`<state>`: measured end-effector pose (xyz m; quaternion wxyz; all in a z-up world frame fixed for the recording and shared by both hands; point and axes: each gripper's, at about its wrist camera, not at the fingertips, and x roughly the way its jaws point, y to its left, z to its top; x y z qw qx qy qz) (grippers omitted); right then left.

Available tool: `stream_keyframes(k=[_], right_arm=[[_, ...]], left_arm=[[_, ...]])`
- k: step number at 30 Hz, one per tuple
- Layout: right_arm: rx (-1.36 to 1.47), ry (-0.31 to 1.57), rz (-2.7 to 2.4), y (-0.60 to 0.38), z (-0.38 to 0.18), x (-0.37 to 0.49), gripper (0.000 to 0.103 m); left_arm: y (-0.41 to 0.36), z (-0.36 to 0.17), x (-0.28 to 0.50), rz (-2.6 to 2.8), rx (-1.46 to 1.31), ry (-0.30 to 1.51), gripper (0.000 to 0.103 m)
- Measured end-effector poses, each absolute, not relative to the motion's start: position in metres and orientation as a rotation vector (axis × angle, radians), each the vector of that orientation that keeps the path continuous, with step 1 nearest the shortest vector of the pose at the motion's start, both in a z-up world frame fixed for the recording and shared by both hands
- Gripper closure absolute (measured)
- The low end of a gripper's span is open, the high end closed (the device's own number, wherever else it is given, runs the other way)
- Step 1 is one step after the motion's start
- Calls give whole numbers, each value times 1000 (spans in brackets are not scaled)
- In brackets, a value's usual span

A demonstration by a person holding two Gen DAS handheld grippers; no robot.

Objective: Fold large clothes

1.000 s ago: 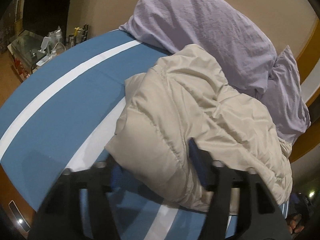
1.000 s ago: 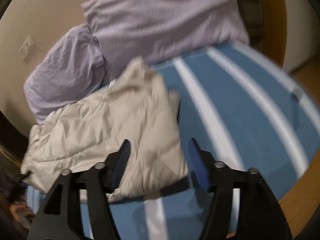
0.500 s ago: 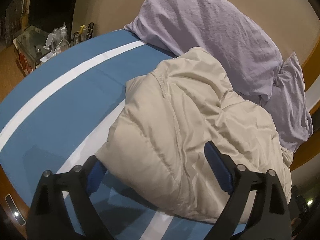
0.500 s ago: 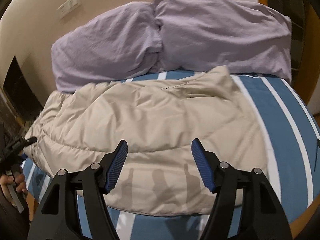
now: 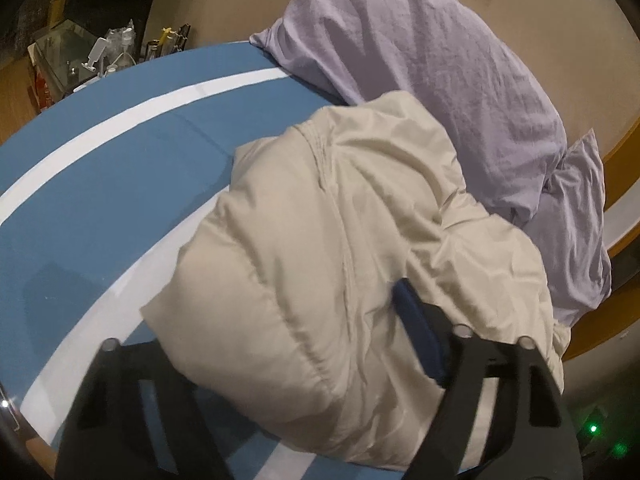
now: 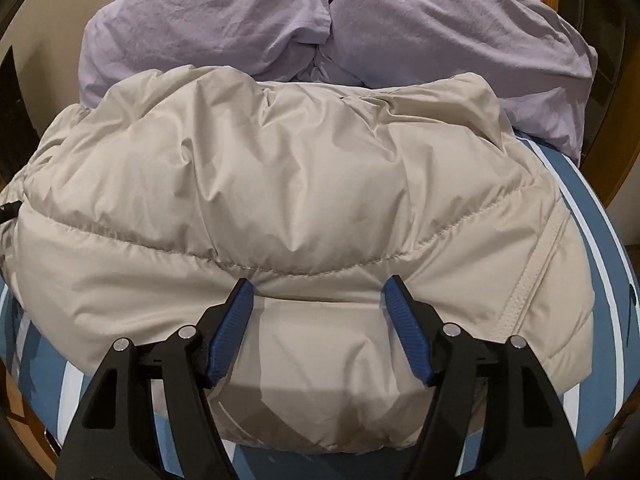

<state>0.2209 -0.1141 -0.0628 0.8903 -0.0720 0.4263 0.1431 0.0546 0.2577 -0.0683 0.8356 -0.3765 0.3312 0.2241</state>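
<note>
Beige puffer jacket [image 6: 288, 200] lay bunched on striped bed [image 5: 100, 168], against pillows [image 6: 280, 12]. Right gripper [image 6: 318, 304] gaped wide, straddling near hem, likely pre-grasp. Left gripper [image 5: 280, 344] spread around jacket's edge; grip uncertain.

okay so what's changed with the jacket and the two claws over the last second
The right claw swung round from the jacket's side to face it squarely and came in close, open, its pads over the near edge. The left claw, shut on a fold a second ago, opened and now straddles the corner, its near finger hidden. The jacket sits as bundled as before; pillows and bed unchanged.
</note>
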Motion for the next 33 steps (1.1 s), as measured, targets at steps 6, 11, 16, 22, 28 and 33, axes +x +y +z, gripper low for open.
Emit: stream_keyframes(k=[6,11,16,22,28,33], right_arm=[[-159,885,303,-115,-65,219,32],[-175,877,296,-110,-66,221,32],[-189,864,305,-111,-70,220,32],[-180,859,326,-114,-74,221,31],[-102,861,392,-130,-68,224,31],[12,846,426,-161,-53,226,32]], left_arm=[[258,-52,52,443,-827,625,66],[246,-28,58,404,-788,578,72],[221,14,69,314,-745,505,75],[162,67,93,167,-637,440,77],[84,100,132,34,-517,434,77],[25,104,166,-24,-432,480,77]])
